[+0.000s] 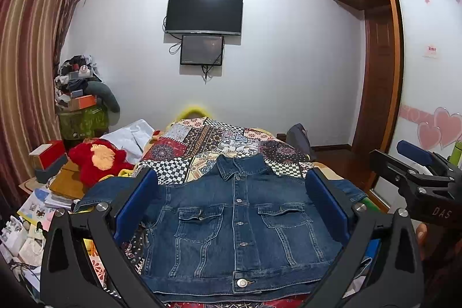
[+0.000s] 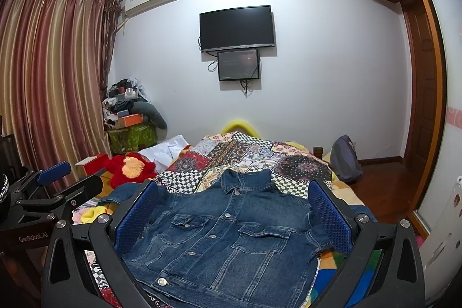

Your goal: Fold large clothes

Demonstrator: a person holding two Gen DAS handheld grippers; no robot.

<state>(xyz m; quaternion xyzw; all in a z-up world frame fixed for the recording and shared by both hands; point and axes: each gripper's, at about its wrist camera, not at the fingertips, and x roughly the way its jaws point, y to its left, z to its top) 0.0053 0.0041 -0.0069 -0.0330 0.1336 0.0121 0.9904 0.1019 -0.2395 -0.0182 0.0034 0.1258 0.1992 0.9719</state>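
Note:
A blue denim jacket lies flat and buttoned on the bed, front up, collar toward the far wall. Its sleeves spread out to both sides. My left gripper hovers open above the jacket's lower half, its blue pads wide apart with nothing between them. In the right wrist view the same jacket sits under my right gripper, also open and holding nothing. Each gripper shows in the other's view: the right gripper at the right edge, the left gripper at the left edge.
A patchwork quilt covers the bed beyond the collar. A red plush toy, boxes and papers crowd the left side. A grey backpack stands by the bed's right side, near the wardrobe door. A curtain hangs at the left.

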